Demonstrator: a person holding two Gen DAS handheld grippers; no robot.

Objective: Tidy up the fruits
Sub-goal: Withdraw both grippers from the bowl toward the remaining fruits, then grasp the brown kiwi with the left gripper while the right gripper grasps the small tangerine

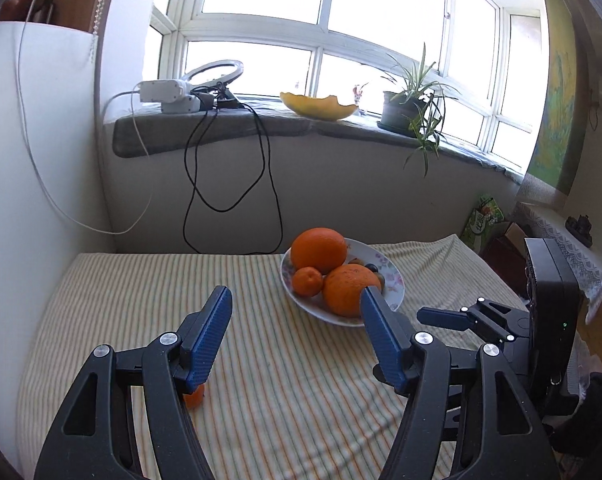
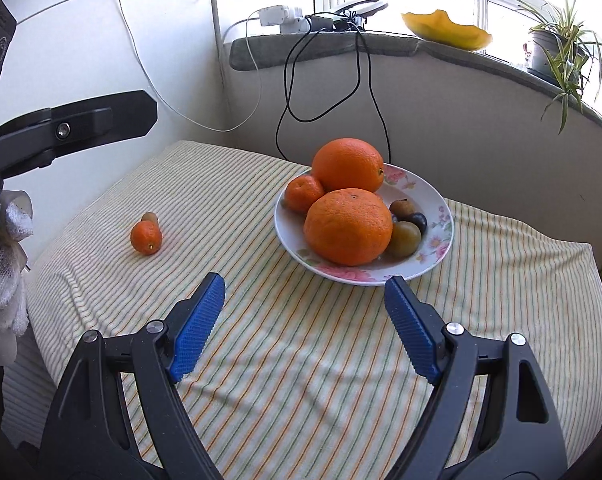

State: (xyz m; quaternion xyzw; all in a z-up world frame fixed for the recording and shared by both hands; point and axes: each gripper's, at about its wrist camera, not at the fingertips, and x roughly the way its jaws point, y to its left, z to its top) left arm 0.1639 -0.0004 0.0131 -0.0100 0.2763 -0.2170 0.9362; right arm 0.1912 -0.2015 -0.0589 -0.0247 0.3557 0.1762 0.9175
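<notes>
Grippers: left gripper (image 1: pixel 297 300) and right gripper (image 2: pixel 305 280) both have the jaws spread, with nothing between the blue pads; both are over the striped cloth (image 2: pixel 301 360), on the near side of the plate (image 2: pixel 429 192).
Hidden parts: in the left wrist view a small orange fruit (image 1: pixel 193 397) shows only as a sliver under the left finger of the left gripper; it is probably the loose mandarin. The right finger of that gripper covers the near edge of the front orange (image 1: pixel 347 290).
Loose fruit: loose mandarin (image 2: pixel 146 237) lies on the cloth well to the left of the plate, and a small brownish fruit (image 2: pixel 150 217) touches it from behind; what kind it is I cannot tell.
Plate: white with pink flowers at the rim, it stands on the cloth beyond the right gripper.
Fruit on the plate: front orange and back orange (image 2: pixel 348 165) touch each other; a small mandarin (image 2: pixel 303 193) leans at their left; three small round fruits (image 2: pixel 405 239), yellow-green, dark and brown, sit at the right of the front orange, partly hidden by it.
Behind the plate: black cables (image 2: pixel 289 92) hang down the wall from white devices (image 2: pixel 279 16) on the windowsill (image 2: pixel 325 50).
Further right on the sill: yellow melon rind (image 2: pixel 447 32), then a potted plant (image 2: pixel 557 40).
Right of the plate: dark shelf things in the left wrist view, too small to name.
</notes>
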